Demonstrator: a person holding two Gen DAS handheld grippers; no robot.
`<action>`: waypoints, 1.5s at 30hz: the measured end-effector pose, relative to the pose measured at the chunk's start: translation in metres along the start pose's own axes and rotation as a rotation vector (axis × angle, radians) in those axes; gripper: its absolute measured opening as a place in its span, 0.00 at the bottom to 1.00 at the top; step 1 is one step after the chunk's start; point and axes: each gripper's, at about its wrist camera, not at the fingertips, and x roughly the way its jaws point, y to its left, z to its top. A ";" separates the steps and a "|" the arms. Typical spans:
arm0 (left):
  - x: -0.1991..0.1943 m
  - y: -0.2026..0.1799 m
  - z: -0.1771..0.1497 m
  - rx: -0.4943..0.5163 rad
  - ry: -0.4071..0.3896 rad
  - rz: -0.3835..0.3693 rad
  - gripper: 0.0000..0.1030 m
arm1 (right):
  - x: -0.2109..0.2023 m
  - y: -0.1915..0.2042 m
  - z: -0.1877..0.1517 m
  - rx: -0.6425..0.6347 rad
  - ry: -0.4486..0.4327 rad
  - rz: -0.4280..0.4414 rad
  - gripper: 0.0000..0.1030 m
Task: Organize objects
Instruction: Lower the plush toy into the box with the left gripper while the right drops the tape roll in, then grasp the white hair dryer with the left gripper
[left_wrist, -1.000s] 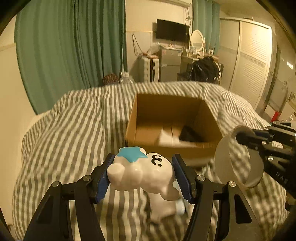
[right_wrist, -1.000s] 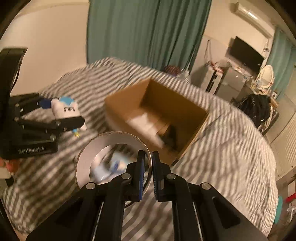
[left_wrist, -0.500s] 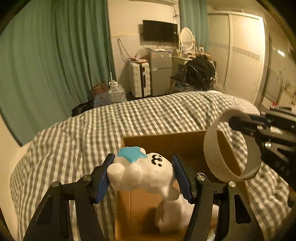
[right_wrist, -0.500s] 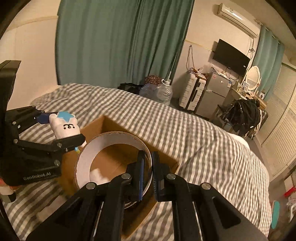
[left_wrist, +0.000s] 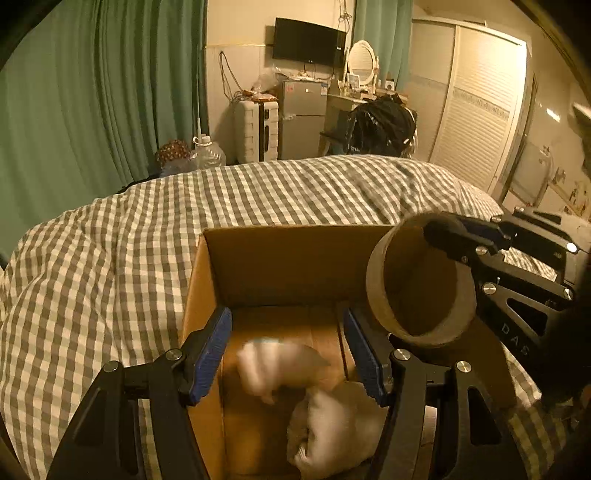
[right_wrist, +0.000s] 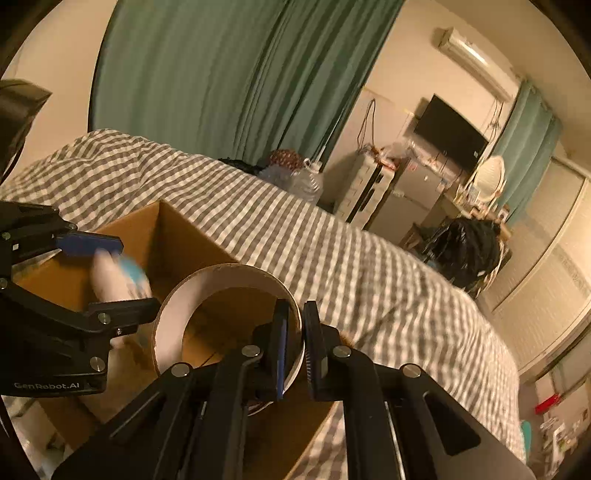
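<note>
An open cardboard box (left_wrist: 280, 258) stands on the checked bed. My left gripper (left_wrist: 291, 354) is open above the box. The white toy with a blue star (left_wrist: 277, 365) is blurred in the air just below its jaws, inside the box; it also shows in the right wrist view (right_wrist: 118, 277). Another white soft thing (left_wrist: 332, 428) lies on the box floor. My right gripper (right_wrist: 295, 343) is shut on the wall of a cardboard tape ring (right_wrist: 225, 280), held over the box's right side; the ring also shows in the left wrist view (left_wrist: 417, 284).
The grey checked bedcover (left_wrist: 110, 258) surrounds the box. Green curtains (left_wrist: 92, 92), a white suitcase (left_wrist: 256, 133), a small fridge (left_wrist: 303, 118), a water jug (left_wrist: 207, 155) and a wardrobe (left_wrist: 476, 118) stand beyond the bed.
My left gripper has opened over the box and let go of the white toy, which is dropping in. My right gripper has carried the ring over the box.
</note>
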 end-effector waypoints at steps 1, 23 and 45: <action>-0.004 0.001 -0.002 0.000 -0.007 0.003 0.75 | 0.000 -0.002 0.000 0.017 0.006 0.010 0.14; -0.077 0.018 -0.100 -0.134 0.041 0.147 0.92 | -0.083 0.003 -0.065 0.321 0.055 0.211 0.61; -0.056 -0.027 -0.165 -0.043 0.241 0.079 0.88 | -0.116 0.049 -0.114 0.223 0.097 0.211 0.63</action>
